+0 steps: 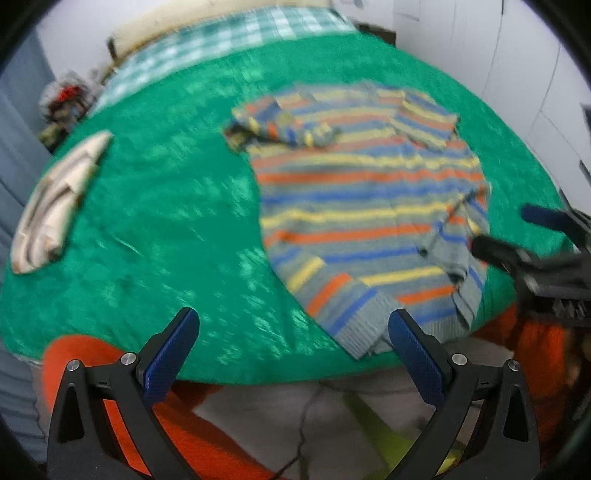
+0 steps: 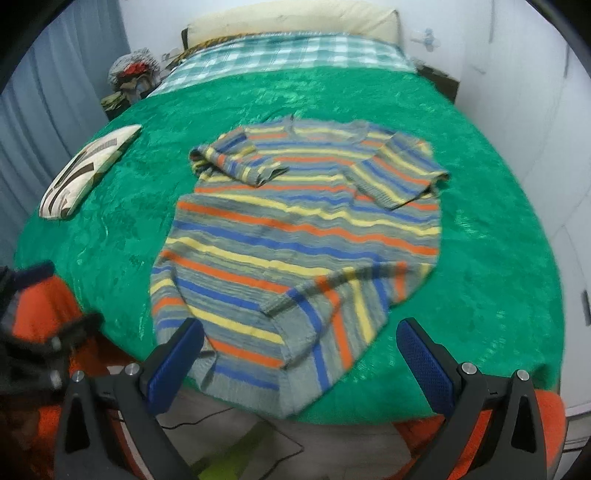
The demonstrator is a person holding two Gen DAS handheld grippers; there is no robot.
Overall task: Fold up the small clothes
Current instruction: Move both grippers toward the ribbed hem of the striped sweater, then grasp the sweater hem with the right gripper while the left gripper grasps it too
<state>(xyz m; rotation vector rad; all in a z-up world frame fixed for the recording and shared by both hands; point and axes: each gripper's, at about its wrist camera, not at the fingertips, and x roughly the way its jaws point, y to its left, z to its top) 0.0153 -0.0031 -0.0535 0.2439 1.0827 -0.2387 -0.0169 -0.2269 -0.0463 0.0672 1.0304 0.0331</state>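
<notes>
A striped knit sweater (image 1: 365,199) in grey, orange, blue and yellow lies flat on the green blanket (image 1: 159,221). Both sleeves are folded in over the chest, and its near right hem corner is flipped inward. It also shows in the right wrist view (image 2: 295,236). My left gripper (image 1: 293,332) is open and empty, over the blanket's near edge, left of the hem. My right gripper (image 2: 300,345) is open and empty, just above the hem's folded corner. In the left wrist view the right gripper (image 1: 506,236) appears at the sweater's right edge.
A folded cream garment (image 1: 55,206) lies at the blanket's left edge, also in the right wrist view (image 2: 86,173). A checked sheet (image 2: 288,55) and pillow (image 2: 295,18) lie at the far end. Orange cloth (image 1: 184,443) hangs below the near edge. A wall stands at the right.
</notes>
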